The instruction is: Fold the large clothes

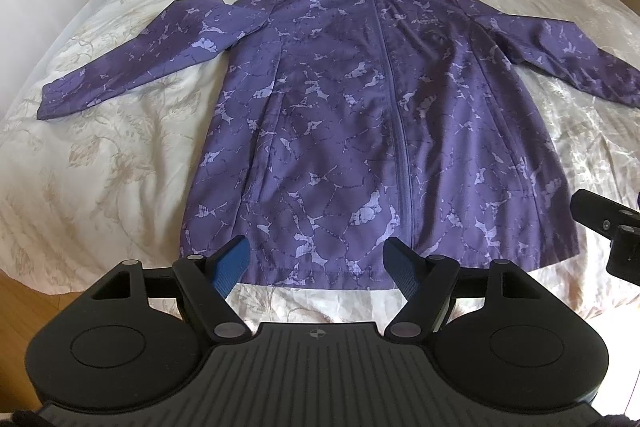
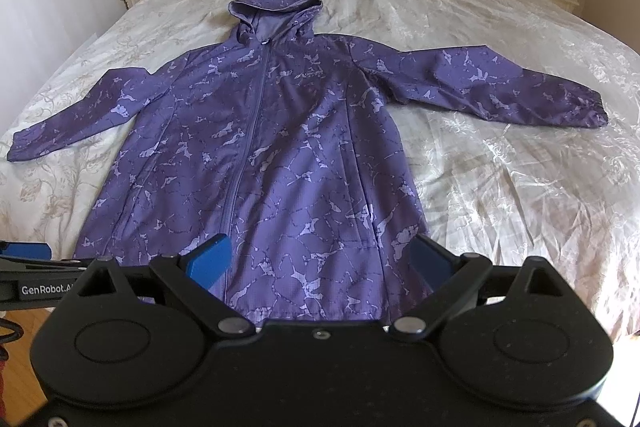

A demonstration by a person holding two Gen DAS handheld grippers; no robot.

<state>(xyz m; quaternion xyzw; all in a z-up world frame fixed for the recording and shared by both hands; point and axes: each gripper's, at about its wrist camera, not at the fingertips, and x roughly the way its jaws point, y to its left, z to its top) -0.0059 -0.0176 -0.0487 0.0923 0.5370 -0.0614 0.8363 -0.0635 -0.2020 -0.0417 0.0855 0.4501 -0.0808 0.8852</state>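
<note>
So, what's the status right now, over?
Both claws, left and right, open, empty. Purple jacket flat on bed, unfolded. Nothing in the way.

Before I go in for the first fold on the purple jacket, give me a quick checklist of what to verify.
1. Left claw open, holding nothing: ok.
2. Right claw open, holding nothing: ok.
3. Hooded jacket lies flat, front up, zipped: ok.
4. Both sleeves spread out, left sleeve and right sleeve: ok.
5. Hem within reach, just ahead of both claws: ok.
6. Bedspread bare beside the jacket for folding: ok.
</note>
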